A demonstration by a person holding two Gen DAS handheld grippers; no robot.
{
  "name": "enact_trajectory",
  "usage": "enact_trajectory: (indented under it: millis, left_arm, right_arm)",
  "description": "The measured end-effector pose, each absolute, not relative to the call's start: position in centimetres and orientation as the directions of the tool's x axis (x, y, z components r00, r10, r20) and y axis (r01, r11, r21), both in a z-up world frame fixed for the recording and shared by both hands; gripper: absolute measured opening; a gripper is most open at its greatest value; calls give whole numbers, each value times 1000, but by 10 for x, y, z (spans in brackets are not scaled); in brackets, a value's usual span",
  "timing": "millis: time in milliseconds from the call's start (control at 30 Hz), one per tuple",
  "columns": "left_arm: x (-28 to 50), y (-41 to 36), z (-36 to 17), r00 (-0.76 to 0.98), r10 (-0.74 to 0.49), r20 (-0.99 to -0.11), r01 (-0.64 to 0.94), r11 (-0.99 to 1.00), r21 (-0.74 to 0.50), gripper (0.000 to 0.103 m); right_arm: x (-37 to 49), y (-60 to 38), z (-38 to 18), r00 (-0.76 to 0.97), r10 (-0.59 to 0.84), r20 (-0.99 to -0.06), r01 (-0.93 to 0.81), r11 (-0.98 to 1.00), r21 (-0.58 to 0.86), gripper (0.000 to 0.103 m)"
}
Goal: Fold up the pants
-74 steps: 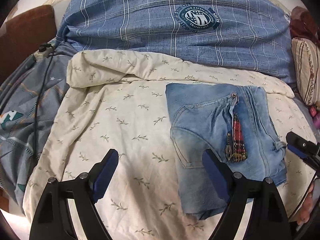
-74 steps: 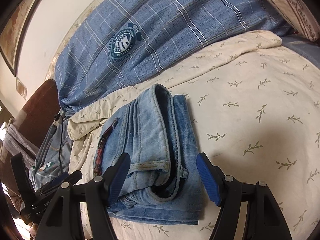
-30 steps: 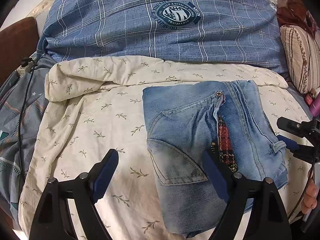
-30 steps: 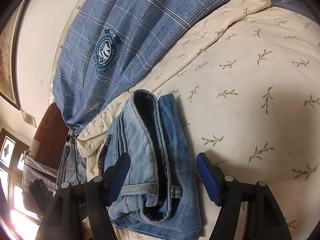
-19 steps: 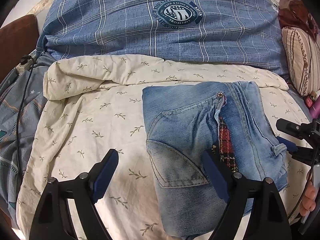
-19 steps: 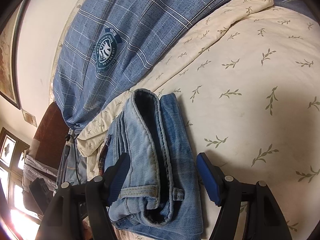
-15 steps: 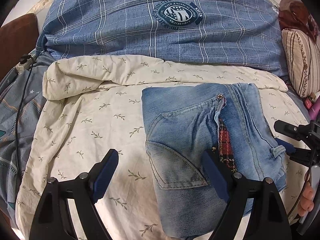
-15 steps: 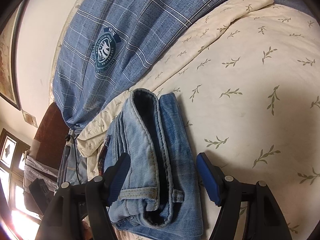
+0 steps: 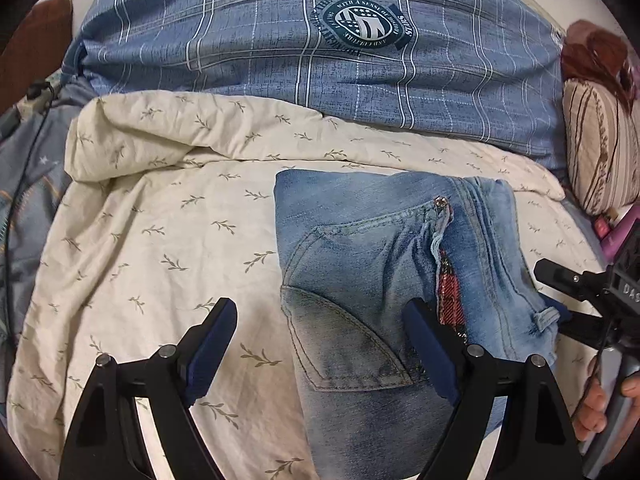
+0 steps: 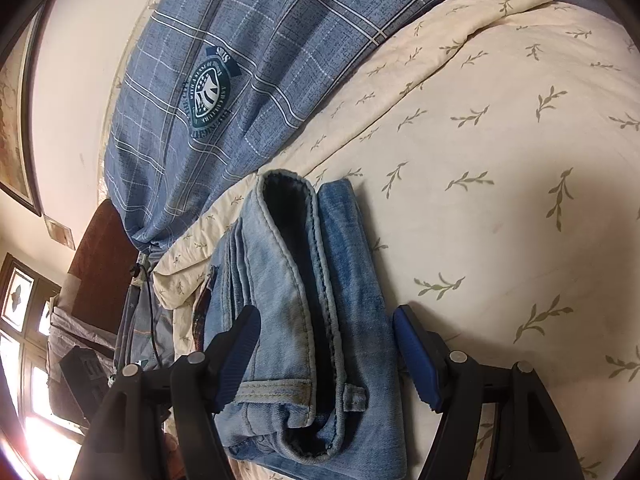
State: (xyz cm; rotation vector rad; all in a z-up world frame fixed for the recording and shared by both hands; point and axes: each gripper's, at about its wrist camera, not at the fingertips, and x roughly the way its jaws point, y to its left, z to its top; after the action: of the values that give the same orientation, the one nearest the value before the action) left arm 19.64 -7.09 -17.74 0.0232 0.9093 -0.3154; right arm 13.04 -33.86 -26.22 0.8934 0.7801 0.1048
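Left claw (image 9: 320, 348): its two blue-padded fingers (image 9: 210, 346) stand wide apart and grip nothing. It hangs over the bed, above the cream leaf-print sheet (image 9: 160, 240). The folded jeans (image 9: 380, 280) lie just ahead of it and toward its right finger, whose pad overlaps the near part of the denim in this view; whether it touches cannot be told. A back pocket faces up, and a strip of red plaid lining shows at the fly.

Right claw (image 10: 326, 354): fingers likewise wide apart, clamped on nothing. The jeans (image 10: 288, 300) lie directly between and below its two pads, seen edge-on from the waistband end, with the stacked folds and a belt loop nearest the claw. Contact between pads and cloth cannot be told. From the left view, the right claw (image 9: 560, 300) sits at the far right edge of the jeans.

Beyond the jeans a blue plaid duvet (image 9: 320, 60) lies bunched across the bed; a striped pillow (image 9: 600, 144) lies to the right.
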Motion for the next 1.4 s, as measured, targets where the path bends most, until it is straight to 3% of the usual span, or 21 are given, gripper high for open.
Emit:
enact_trajectory:
  millis: [433, 667, 800, 933, 1100, 1233, 1400]
  left_arm:
    - [204, -57, -189, 496, -374, -784, 319, 918, -236, 86]
    - [211, -53, -194, 456, -434, -777, 341, 892, -298, 86]
    - [212, -48, -197, 433, -477, -765, 341, 872, -351, 82]
    - [208, -49, -193, 449, -472, -759, 363, 872, -327, 79]
    - [216, -43, -199, 410, -487, -771, 320, 869, -379, 88]
    - [222, -39, -207, 364, -540, -759, 266, 841, -471, 88]
    - [221, -41, -207, 377, -533, -757, 273, 845, -459, 88]
  right_arm:
    - [138, -324, -260, 694, 514, -504, 91, 632, 770, 73]
    - [144, -317, -265, 675, 498, -545, 105, 666, 739, 73]
    - [145, -310, -262, 673, 470, -571, 97, 709, 698, 64]
    - [144, -304, -256, 688, 459, -561, 69, 729, 681, 58]
    - [149, -304, -261, 679, 456, -575, 90, 726, 682, 58]
    - [150, -308, -266, 675, 468, -570, 103, 705, 701, 60]
    - [151, -313, -270, 679, 488, -549, 116, 667, 736, 62]
